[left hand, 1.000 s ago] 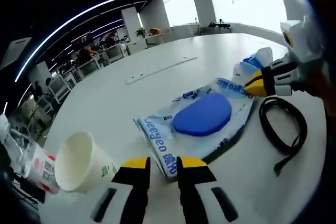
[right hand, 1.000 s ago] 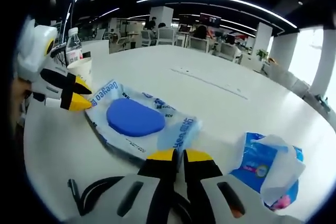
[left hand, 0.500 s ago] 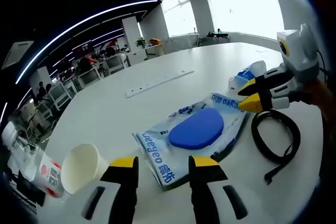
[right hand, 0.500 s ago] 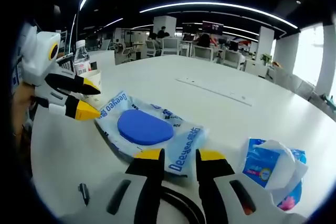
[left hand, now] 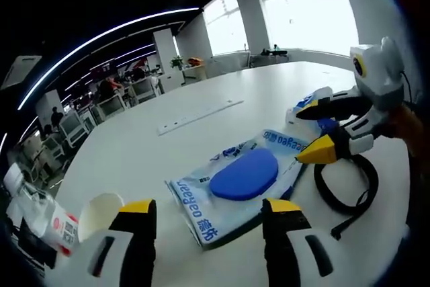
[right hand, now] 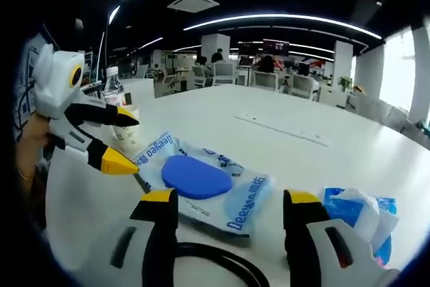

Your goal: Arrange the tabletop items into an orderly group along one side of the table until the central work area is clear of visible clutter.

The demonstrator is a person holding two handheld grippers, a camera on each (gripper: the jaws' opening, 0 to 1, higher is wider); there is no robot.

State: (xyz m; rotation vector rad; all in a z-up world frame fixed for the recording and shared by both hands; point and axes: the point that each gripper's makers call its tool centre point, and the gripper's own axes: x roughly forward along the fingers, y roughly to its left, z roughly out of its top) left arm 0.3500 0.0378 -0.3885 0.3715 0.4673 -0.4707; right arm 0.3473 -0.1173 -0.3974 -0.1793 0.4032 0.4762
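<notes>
On white table (left hand: 201, 126), wipes pack (left hand: 242, 179) between both spread-apart tongs, black cable (right hand: 222, 263) partly cut off

1 wet-wipes pk (left hand: 243, 181), 1 tissue pk (right hand: 358, 218), 1 paper cup (left hand: 99, 209), 1 blk cable (left hand: 344, 186), 1 water btl (right hand: 113, 90)

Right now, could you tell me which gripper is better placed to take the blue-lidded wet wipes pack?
Either could, marginally the left gripper: its open jaws frame the blue-lidded wet wipes pack head-on, while the open right gripper has the black cable lying between.
</notes>
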